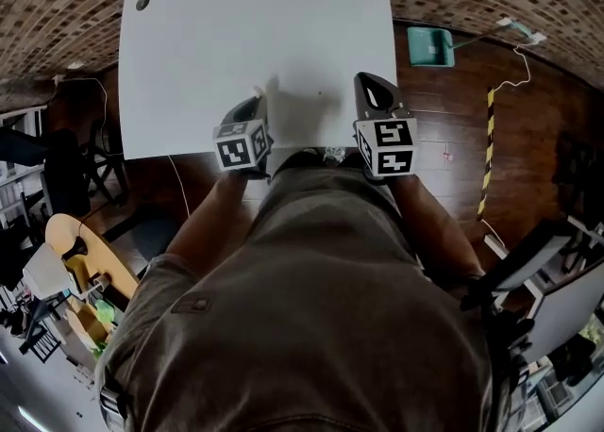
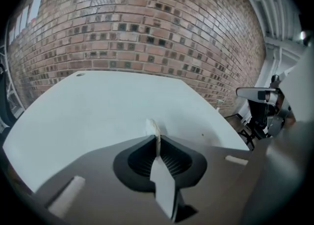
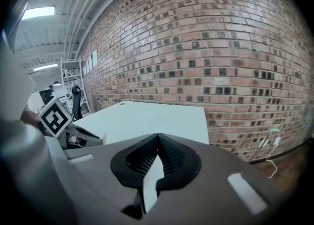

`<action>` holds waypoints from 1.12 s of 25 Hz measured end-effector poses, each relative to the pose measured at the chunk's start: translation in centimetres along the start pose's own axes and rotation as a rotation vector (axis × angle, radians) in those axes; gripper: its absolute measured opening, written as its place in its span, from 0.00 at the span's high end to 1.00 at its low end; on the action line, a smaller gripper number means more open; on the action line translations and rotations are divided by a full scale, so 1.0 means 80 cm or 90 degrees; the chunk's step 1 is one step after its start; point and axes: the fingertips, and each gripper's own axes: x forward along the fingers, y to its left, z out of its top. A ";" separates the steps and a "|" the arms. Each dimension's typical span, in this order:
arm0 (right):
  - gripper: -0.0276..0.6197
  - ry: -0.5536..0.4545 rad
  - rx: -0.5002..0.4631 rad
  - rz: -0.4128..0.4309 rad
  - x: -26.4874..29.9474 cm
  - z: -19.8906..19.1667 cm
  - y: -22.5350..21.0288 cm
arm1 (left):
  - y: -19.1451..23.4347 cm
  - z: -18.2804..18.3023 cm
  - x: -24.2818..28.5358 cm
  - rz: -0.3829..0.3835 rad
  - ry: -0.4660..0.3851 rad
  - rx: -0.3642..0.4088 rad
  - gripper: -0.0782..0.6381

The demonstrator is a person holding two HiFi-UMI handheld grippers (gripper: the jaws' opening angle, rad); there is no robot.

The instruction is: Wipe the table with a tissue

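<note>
The white table lies in front of me. My left gripper hovers over its near edge, shut on a small white tissue whose folded tip pokes out past the closed jaws. In the head view the tissue is hard to tell from the table. My right gripper stands beside it to the right, over the near right part of the table, jaws shut with nothing between them. The right gripper shows in the left gripper view, and the left gripper's marker cube shows in the right gripper view.
A cable hole sits at the table's far left corner and a small dark speck near the grippers. A brick wall runs behind the table. On the wooden floor to the right lie a green dustpan, a white cable and striped tape. Chairs stand on the left.
</note>
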 end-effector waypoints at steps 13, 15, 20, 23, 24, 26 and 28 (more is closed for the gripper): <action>0.94 0.031 0.026 -0.075 -0.068 -0.040 -0.010 | -0.047 -0.022 -0.018 -0.062 0.011 0.004 0.85; 0.94 0.030 0.022 -0.069 -0.069 -0.042 -0.013 | -0.054 -0.020 -0.018 -0.059 0.010 0.009 0.85; 0.94 0.021 0.006 -0.044 -0.065 -0.039 -0.028 | -0.073 -0.015 -0.015 -0.047 0.004 0.007 0.85; 0.93 0.025 -0.001 -0.011 -0.055 -0.038 -0.044 | -0.087 -0.010 -0.003 -0.029 0.007 -0.012 0.85; 0.94 0.027 -0.003 0.001 -0.051 -0.038 -0.049 | -0.093 -0.008 0.002 -0.024 0.008 -0.019 0.85; 0.94 0.029 -0.008 0.020 -0.047 -0.039 -0.058 | -0.103 -0.009 0.009 -0.016 0.013 -0.024 0.85; 0.94 0.028 -0.012 0.029 -0.044 -0.038 -0.063 | -0.108 -0.013 0.015 -0.012 0.018 -0.025 0.85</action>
